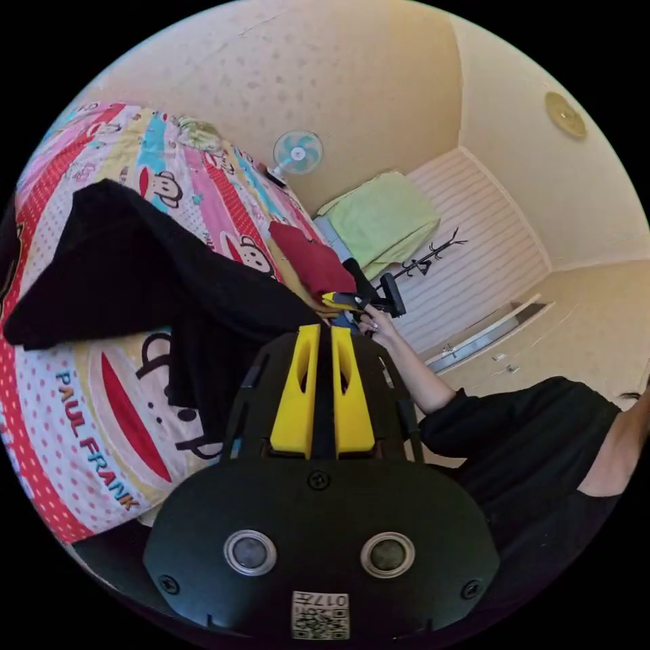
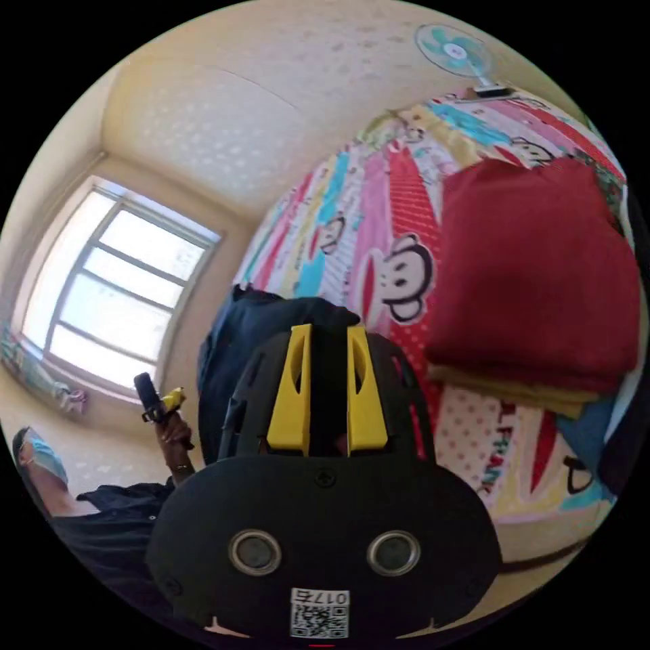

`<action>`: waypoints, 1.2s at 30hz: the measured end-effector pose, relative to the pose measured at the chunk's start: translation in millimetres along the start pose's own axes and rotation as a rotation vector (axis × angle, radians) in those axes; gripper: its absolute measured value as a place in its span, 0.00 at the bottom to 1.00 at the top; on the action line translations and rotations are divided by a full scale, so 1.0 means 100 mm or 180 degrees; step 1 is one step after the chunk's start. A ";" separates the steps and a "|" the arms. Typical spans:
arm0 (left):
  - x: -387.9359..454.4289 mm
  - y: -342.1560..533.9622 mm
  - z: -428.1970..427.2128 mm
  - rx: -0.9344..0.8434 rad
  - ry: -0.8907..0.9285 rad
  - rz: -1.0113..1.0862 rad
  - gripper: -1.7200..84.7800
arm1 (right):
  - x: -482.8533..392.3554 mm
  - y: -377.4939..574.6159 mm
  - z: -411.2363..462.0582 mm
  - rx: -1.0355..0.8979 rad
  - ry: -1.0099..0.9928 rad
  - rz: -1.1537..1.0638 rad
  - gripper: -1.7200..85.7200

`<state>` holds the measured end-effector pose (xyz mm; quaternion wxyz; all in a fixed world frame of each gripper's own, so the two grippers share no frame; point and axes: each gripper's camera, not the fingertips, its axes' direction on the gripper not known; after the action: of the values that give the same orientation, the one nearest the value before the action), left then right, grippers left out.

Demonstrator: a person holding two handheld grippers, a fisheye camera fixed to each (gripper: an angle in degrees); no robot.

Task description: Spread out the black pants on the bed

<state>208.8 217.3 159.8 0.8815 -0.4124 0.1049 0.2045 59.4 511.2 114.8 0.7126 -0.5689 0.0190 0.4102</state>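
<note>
The black pants [image 1: 135, 271] are seen draped in dark folds over the cartoon bedsheet [image 1: 74, 433], clamped between the left gripper [image 1: 323, 338] jaws and likewise pinched ahead by the right gripper [image 2: 329, 335], with a red cushion [image 2: 535, 271] lying just beside it.

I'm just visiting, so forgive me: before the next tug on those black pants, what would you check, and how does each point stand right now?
1. Left gripper clamped on the pants: ok, black cloth sits between the closed jaws.
2. Right gripper clamped on the pants: ok, dark cloth between its jaws.
3. Pants lying flat: not ok, they are lifted and bunched over the bed.
4. Room to spread: not ok, a red folded cloth lies close by.
5. Which part of the pants each gripper holds: cannot tell.
</note>
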 end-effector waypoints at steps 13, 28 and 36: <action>-1.41 -0.16 -0.96 0.1112 0.0141 -0.1185 0.23 | -2.52 -1.74 1.59 -0.0111 -0.0349 -0.1778 0.17; -2.17 -0.13 -0.82 0.1124 0.0247 -0.1365 0.24 | -4.70 -4.48 5.22 -0.1249 0.0908 -0.2512 0.13; -2.69 -0.15 -0.98 0.1320 0.0214 -0.1520 0.28 | -5.05 -4.32 3.79 -0.0256 0.0593 -0.3161 0.06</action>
<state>-26.3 59.2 202.8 0.9659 -0.2434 0.0737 -0.0477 -180.2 533.2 840.9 0.7945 -0.5704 -0.2061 -0.0302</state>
